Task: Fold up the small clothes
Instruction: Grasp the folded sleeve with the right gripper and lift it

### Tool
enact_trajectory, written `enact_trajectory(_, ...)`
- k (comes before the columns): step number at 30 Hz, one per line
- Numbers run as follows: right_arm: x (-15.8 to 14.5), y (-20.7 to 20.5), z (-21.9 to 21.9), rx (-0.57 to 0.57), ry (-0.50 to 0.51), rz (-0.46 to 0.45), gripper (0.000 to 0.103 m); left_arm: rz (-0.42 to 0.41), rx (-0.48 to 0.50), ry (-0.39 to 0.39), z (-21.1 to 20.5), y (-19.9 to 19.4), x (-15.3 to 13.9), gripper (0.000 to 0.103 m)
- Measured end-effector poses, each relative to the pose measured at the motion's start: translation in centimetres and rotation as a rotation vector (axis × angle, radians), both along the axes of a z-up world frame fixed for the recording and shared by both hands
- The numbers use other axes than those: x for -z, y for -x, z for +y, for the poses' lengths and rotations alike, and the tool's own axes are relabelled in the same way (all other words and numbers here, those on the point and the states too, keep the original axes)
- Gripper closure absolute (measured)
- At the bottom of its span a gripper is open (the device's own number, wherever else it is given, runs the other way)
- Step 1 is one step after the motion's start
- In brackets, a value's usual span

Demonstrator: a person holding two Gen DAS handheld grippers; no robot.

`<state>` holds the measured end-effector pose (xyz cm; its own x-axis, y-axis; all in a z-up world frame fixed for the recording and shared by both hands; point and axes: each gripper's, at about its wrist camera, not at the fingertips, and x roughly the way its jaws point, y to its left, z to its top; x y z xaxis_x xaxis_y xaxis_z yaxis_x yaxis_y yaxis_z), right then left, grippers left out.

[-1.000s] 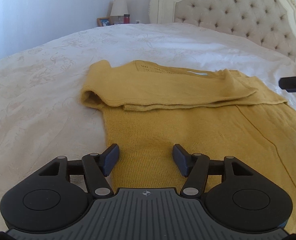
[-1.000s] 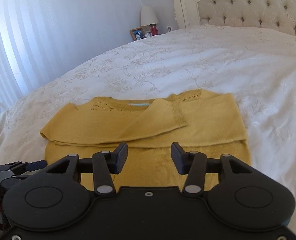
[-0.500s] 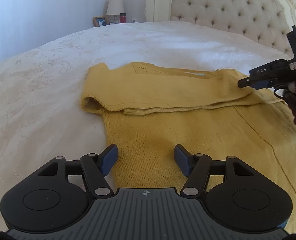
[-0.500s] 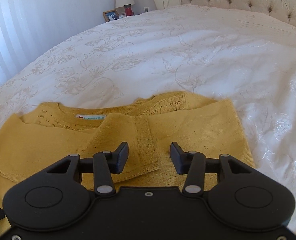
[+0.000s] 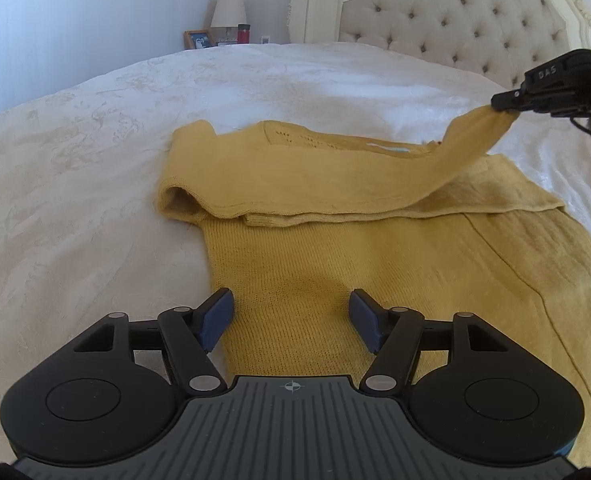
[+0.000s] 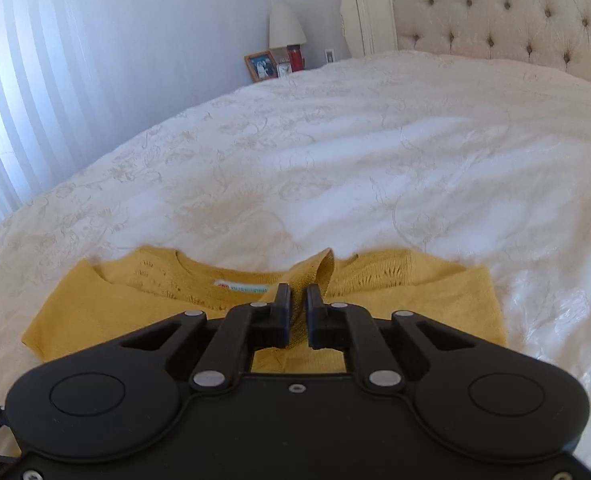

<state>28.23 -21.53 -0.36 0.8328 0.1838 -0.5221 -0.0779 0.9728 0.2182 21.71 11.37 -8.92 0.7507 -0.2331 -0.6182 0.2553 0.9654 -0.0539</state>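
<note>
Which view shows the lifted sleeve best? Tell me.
The left wrist view: the sleeve shows at full length, rising off the sweater to the right claw. The right wrist view shows only its bunched end pinched in that claw.

The left gripper (image 5: 291,312) has a ribbed dark grey housing marked with a small white crosshair, flanked by two black rounded lobes with circular recesses. Black linkage arms carry silver pivot screws, and its fingers (image 5: 215,314) end in dark blue pads. The right gripper (image 6: 297,308) is all black: a smooth housing with one small silver screw at centre, matching round lobes, silver pivots and square black fingertips (image 6: 282,300). Seen from the left wrist view, its side bears white letters "DAS"
</note>
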Motion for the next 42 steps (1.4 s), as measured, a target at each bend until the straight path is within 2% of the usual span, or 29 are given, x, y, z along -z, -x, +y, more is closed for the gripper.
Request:
enact_trajectory(3,-1.2,0.3,-2.2,0.078,0.015,-0.021,0.099,0.002,-0.001,0.004,0.1,-0.2,0.0,0.039)
enact_trajectory(7,1.6,-0.8,-5.4,0.168,0.009,0.108,0.099,-0.002,0.0,0.001,0.0,-0.2,0.2,0.039)
enact_trajectory(9,3.0,-0.9,-6.3,0.171,-0.048,0.144,0.086,-0.004,0.001,0.001,0.1,-0.2,0.3,0.038)
enact_trajectory(12,4.7,-0.6,-6.6,0.152,-0.172,0.148,0.086,-0.003,0.003,0.002,0.1,-0.2,0.3,0.037)
enact_trajectory(13,5.1,-0.7,-6.4,0.149,-0.179,0.158,0.085,-0.003,0.004,0.001,0.1,-0.2,0.3,0.037)
enact_trajectory(14,5.5,-0.9,-6.0,0.139,-0.173,0.173,0.079,-0.004,0.005,-0.002,0.0,-0.2,0.3,0.037)
enact_trajectory(16,6.2,-1.2,-5.2,0.115,-0.163,0.188,0.079,-0.006,0.005,-0.007,-0.1,-0.2,0.3,0.036)
enact_trajectory(19,7.0,-1.2,-4.6,0.103,-0.198,0.203,0.078,-0.005,0.005,-0.004,-0.1,-0.1,0.3,0.036)
enact_trajectory(20,7.3,-1.2,-4.4,0.101,-0.212,0.214,0.073,-0.005,0.004,-0.003,-0.1,-0.1,0.3,0.036)
enact_trajectory(21,7.7,-1.2,-4.2,0.094,-0.227,0.226,0.062,-0.006,0.004,-0.005,-0.2,-0.1,0.3,0.036)
enact_trajectory(23,8.3,-1.0,-3.8,0.08,-0.233,0.235,0.052,-0.01,0.005,-0.008,-0.3,-0.1,0.3,0.036)
enact_trajectory(26,8.5,-0.7,-3.0,0.057,-0.213,0.239,0.054,-0.012,0.005,-0.008,-0.3,-0.1,0.4,0.035)
enact_trajectory(28,8.0,-0.7,-2.4,0.033,-0.179,0.233,0.089,-0.013,0.005,-0.009,-0.3,-0.1,0.4,0.035)
enact_trajectory(32,4.4,0.1,-0.3,-0.042,-0.099,0.133,0.091,-0.013,0.005,-0.006,-0.3,0.0,0.4,0.035)
enact_trajectory(34,1.1,0.7,0.3,-0.069,-0.059,0.049,0.091,-0.014,0.005,-0.002,-0.3,-0.1,0.4,0.035)
enact_trajectory(37,-2.2,0.9,-0.5,-0.042,-0.004,-0.026,0.092,-0.011,0.004,0.001,-0.2,-0.1,0.3,0.034)
enact_trajectory(39,-2.4,0.4,-1.6,0.018,0.058,-0.013,0.092,-0.011,0.004,0.002,-0.2,-0.2,0.3,0.034)
enact_trajectory(42,-0.2,-1.2,-3.5,0.076,0.078,0.08,0.091,-0.014,0.004,0.0,-0.2,-0.1,0.3,0.034)
